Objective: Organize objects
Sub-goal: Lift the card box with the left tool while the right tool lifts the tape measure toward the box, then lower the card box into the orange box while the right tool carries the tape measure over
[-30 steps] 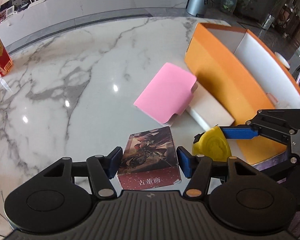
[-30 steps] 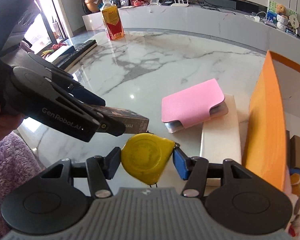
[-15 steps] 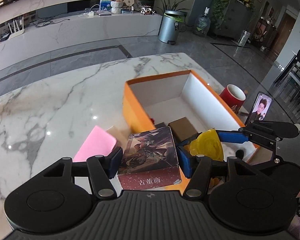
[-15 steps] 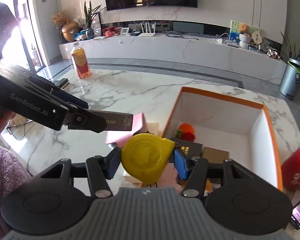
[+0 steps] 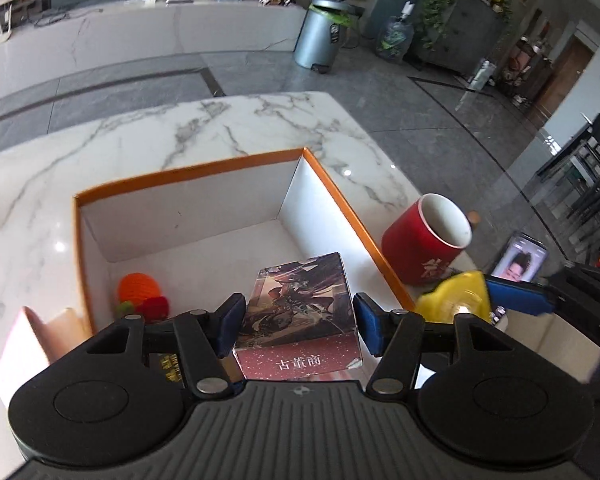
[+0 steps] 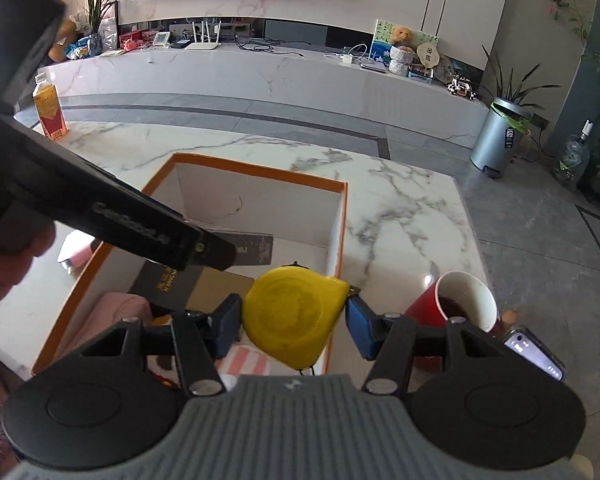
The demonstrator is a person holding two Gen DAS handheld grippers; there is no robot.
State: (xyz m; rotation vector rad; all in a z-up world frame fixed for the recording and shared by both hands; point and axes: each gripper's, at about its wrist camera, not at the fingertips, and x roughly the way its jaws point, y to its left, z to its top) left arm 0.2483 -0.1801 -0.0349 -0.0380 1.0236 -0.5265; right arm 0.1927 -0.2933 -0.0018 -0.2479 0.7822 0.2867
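My left gripper (image 5: 298,322) is shut on a dark red card box (image 5: 298,320) with printed art, held over the open orange box (image 5: 188,172) with white inner walls. My right gripper (image 6: 294,320) is shut on a yellow tape measure (image 6: 294,316), hanging above the orange box's (image 6: 260,168) right wall. In the left wrist view the tape measure (image 5: 456,300) and the right gripper's blue finger (image 5: 516,298) show at the right. The right wrist view has the left gripper (image 6: 224,256) reaching over the box from the left, the card box (image 6: 254,246) in it.
Inside the box lie an orange and red knitted toy (image 5: 140,290), a black box (image 6: 168,284) and a brown carton (image 6: 216,286). A red mug (image 5: 428,240) and a phone (image 5: 520,258) stand right of it. A pink case (image 6: 74,254) lies left of it, a drink bottle (image 6: 49,110) far left.
Both grippers have carried their objects from the table beside the pink case to above the orange box. The views have swung right, bringing in the mug and the phone.
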